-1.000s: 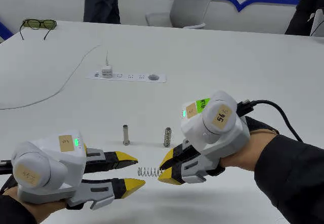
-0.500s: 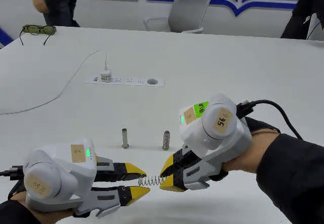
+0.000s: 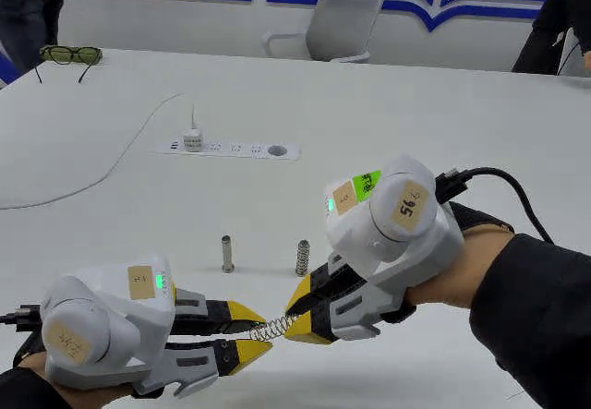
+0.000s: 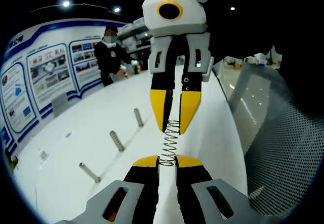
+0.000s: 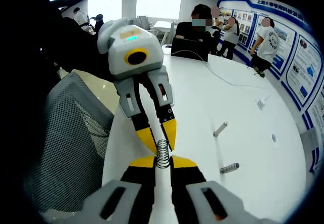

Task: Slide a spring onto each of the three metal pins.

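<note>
Head view: the spring [image 3: 273,328] hangs level just above the white table [image 3: 416,123], strung between the two grippers. The right gripper [image 3: 297,321] has its yellow jaws pinched onto one end. The left gripper [image 3: 249,332] has its jaws narrowed around the other end, though I honestly can't tell if it's clamping or just cupping it. Beyond them stand a bare pin [image 3: 227,253] and a pin already wearing a spring [image 3: 302,258], both upright.

Left gripper view: the spring [image 4: 169,143] runs straight ahead from this gripper's tips into the right gripper [image 4: 172,125]. Off to the side are the bare pin [image 4: 89,172], the sprung one [image 4: 117,140] and a third pin [image 4: 138,117], too small to judge.

Right gripper view: the coil [image 5: 162,154] shows nearly end-on between this gripper's closed tips, with the left gripper [image 5: 158,133] right behind it.

What matters, I reckon: the spring's long axis is horizontal while the pins point up, so it needs tipping upright. The bare pin sits on the left gripper's side.
</note>
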{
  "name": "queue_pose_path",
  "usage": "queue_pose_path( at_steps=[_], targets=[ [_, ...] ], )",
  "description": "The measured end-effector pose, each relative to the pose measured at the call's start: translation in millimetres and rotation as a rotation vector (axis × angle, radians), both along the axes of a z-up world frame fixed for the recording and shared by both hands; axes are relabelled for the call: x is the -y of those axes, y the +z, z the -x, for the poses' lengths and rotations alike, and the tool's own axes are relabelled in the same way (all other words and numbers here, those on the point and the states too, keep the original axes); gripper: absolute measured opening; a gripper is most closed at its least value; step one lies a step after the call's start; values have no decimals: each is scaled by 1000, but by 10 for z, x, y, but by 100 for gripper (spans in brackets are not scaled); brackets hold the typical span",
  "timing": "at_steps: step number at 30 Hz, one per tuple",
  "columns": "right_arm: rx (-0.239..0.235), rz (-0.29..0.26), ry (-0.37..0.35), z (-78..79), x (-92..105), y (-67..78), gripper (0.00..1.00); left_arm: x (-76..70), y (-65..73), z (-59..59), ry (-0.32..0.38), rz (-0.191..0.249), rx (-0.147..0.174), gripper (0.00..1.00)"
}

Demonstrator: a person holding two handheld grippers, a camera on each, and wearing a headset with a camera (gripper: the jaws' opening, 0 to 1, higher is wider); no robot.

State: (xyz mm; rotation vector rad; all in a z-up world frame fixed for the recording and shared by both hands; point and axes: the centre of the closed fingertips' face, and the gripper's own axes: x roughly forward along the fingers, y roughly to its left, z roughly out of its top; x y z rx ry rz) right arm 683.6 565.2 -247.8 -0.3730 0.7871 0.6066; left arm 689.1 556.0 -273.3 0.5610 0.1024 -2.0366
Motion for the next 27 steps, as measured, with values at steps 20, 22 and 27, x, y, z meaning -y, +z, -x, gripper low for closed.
queue_pose_path(
  at_steps=[20,22,27],
  targets=[
    [72,-16,25,-223,-190,183,12,20,48,20,13,10,-28,11],
    [76,-20,23,-235,-196,186,12,18,52,13,19,9,-37,11],
    [86,-26,24,-243,-213,174,12,5,29,-12,42,8,-99,11]
  ],
)
